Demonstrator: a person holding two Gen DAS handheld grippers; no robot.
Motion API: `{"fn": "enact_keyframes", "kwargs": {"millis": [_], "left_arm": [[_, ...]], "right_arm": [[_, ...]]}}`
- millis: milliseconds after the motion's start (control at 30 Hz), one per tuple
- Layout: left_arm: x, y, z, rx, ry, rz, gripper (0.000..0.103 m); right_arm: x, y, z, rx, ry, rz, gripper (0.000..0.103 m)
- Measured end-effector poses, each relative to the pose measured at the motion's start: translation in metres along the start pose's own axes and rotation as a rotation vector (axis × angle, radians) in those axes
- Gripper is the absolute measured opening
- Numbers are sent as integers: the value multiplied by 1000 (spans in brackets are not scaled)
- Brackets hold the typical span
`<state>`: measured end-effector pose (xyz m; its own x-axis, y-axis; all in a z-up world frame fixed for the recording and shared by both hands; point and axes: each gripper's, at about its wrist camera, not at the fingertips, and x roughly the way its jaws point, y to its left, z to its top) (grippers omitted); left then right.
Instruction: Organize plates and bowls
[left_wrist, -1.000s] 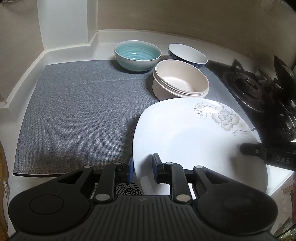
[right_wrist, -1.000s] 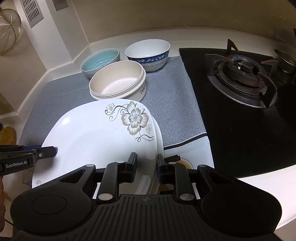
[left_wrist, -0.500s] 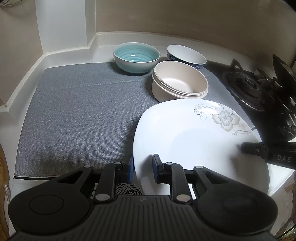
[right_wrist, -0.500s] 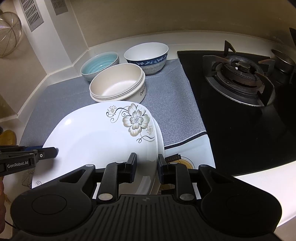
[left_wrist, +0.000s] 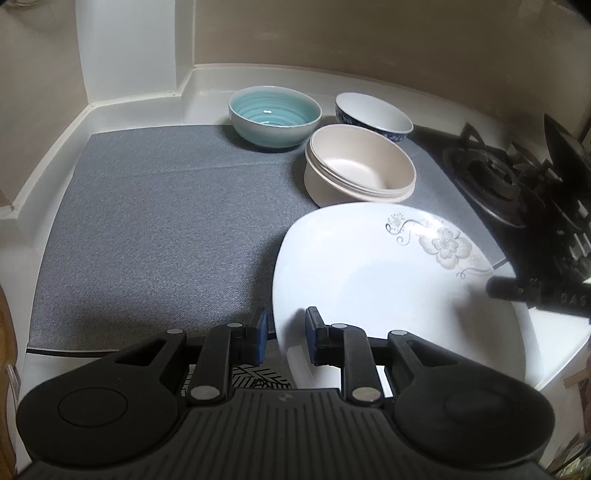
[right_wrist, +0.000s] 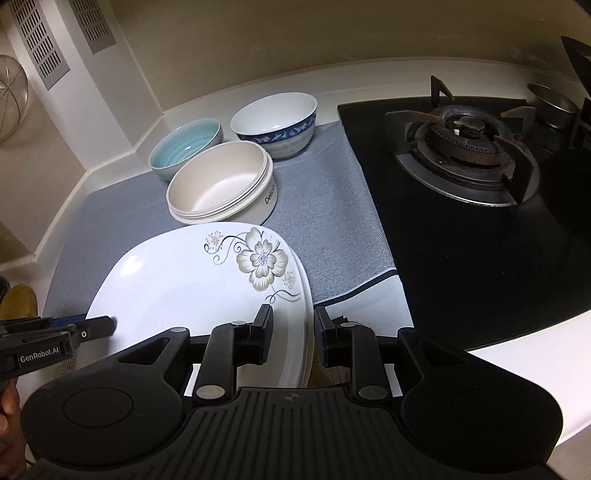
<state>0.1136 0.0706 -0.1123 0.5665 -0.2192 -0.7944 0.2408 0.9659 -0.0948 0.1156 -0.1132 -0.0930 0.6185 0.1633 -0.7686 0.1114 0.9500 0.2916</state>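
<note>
**Both grippers flanking the flowered plate at the counter's front edge**

The white square plate (left_wrist: 388, 295) with its flower print is sitting over the grey mat's (left_wrist: 166, 229) front right corner, just in front of the stacked beige bowls (left_wrist: 360, 166). The left gripper (left_wrist: 284, 336) is straddling the plate's left rim, jaws narrowly parted; whether the pads are pressing, I cannot tell. The right gripper (right_wrist: 291, 332) is straddling the opposite rim, a gap showing beside its right pad. Teal bowl (left_wrist: 275, 114) and blue-patterned bowl (right_wrist: 275, 123) are waiting at the mat's back edge.
</note>
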Motion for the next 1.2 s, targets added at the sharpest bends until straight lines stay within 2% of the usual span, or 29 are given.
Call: {"fn": "enact_keyframes", "kwargs": {"millis": [133, 233, 333, 500, 633, 733, 867, 1033, 1200], "left_arm": [[-6, 6, -1, -10, -5, -4, 22], [-10, 4, -4, 16, -15, -20, 9], [-10, -2, -6, 58, -28, -8, 9], [-6, 2, -6, 50, -32, -34, 10], [-7, 9, -5, 3, -23, -49, 13], [-6, 10, -6, -5, -9, -59, 22], [0, 7, -10, -2, 30, -87, 28], [4, 4, -12, 0, 44, -111, 30], [4, 6, -11, -2, 47, -117, 31]], "right_arm": [[5, -1, 0, 4, 28, -13, 27], [8, -3, -1, 13, 41, -8, 27], [9, -4, -2, 14, 51, -9, 27], [13, -4, -4, 14, 67, 2, 27], [13, -2, -3, 6, 75, 2, 27], [12, -3, -3, 6, 83, 6, 27], [12, -2, -3, -6, 95, 9, 29], [15, 1, -4, -18, 113, 11, 35], [14, 1, -4, -21, 117, 8, 35]]}}
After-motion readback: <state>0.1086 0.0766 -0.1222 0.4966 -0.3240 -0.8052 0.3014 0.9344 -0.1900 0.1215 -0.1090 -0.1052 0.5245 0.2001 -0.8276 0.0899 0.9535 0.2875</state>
